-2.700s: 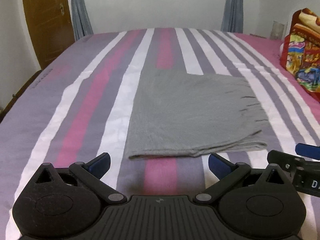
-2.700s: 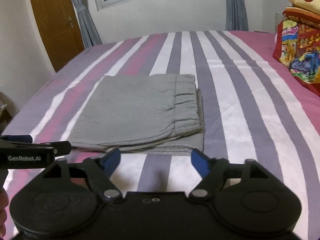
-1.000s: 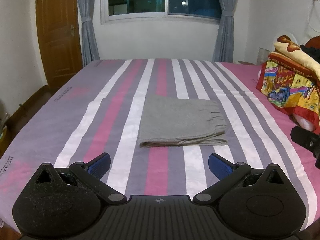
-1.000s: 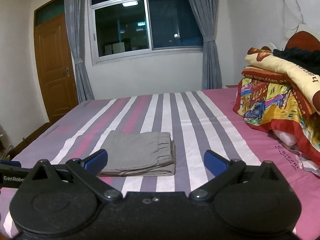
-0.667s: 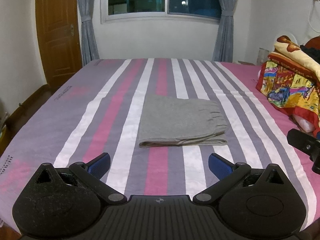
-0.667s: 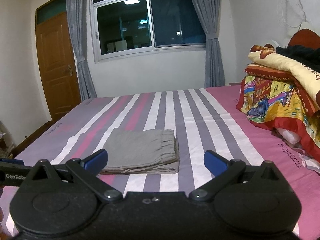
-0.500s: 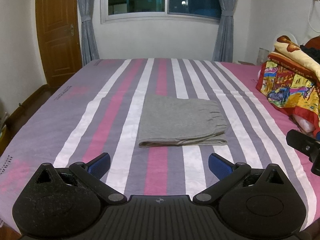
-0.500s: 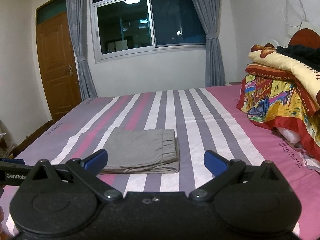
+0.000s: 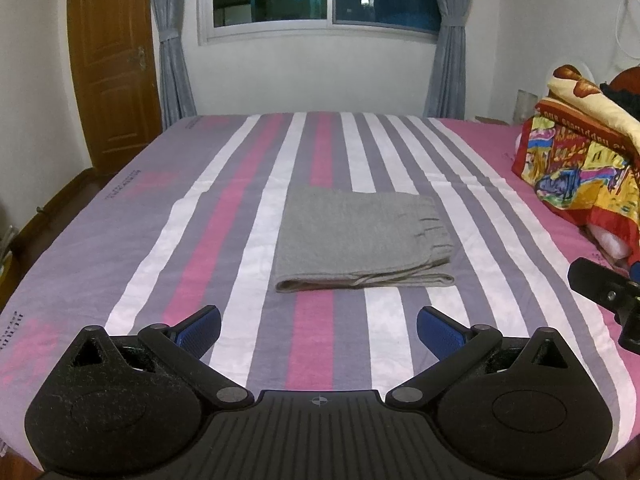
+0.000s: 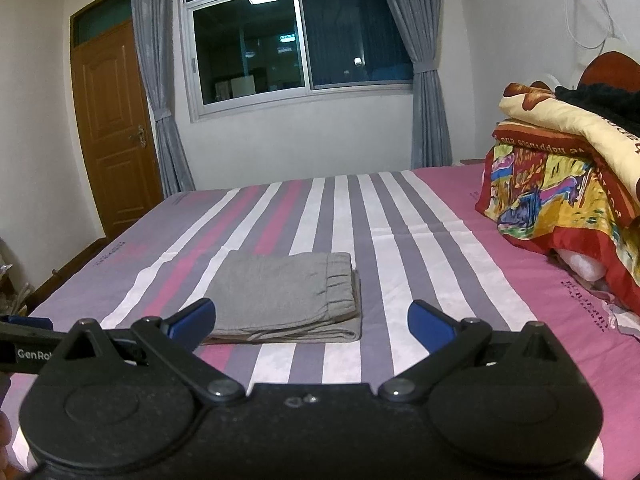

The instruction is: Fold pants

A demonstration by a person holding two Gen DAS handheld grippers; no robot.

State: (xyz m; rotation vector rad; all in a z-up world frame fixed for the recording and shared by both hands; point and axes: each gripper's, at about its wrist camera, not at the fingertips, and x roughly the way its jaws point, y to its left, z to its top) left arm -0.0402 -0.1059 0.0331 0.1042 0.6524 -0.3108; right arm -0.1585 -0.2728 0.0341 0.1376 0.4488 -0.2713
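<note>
The striped bed (image 9: 224, 216) fills both views, and on its middle lie the grey pants (image 9: 360, 240), folded into a flat rectangle whose long axis runs crosswise from 9 to 3 o'clock, elastic waistband at the 3 o'clock end and the layered edges facing the cameras. They sit at about 12 o'clock from the left gripper (image 9: 318, 326) and about 11 o'clock from the right gripper (image 10: 312, 320), well apart from both, neither clearly nearer. Both grippers hover with jaws spread wide and holding nothing, so the fold looks finished to me, with no further grasp called for.
</note>
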